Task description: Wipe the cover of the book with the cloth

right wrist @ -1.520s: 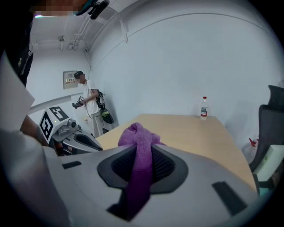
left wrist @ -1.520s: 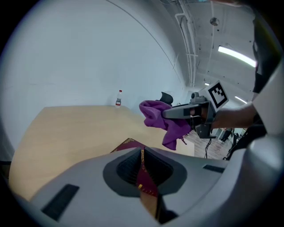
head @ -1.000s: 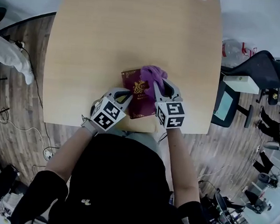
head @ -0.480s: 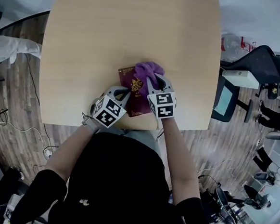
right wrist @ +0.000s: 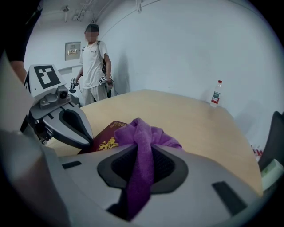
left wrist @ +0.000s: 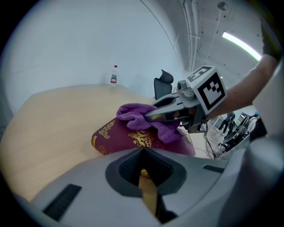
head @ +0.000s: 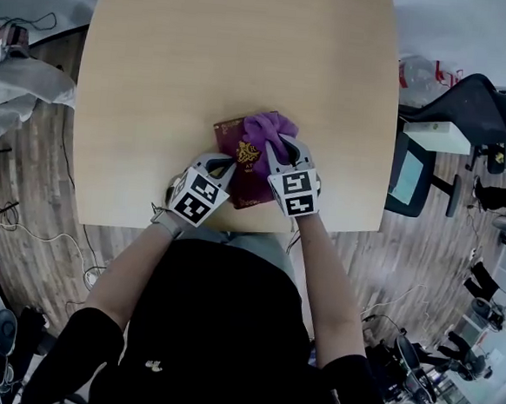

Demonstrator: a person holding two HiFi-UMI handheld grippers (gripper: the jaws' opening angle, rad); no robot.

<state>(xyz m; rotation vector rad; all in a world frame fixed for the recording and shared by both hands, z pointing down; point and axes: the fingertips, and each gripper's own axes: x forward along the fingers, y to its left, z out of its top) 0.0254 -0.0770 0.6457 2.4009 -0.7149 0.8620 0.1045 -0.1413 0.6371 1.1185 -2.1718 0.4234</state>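
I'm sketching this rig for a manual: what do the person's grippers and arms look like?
The left gripper and right gripper are both light grey moulded shells, with dark padded recesses between the fingers. Each carries a white cube printed with black square markers. The person wears a black top with short black sleeves.

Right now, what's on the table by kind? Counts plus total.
book: 1
cloth: 1
water bottle: 1
Total: 3
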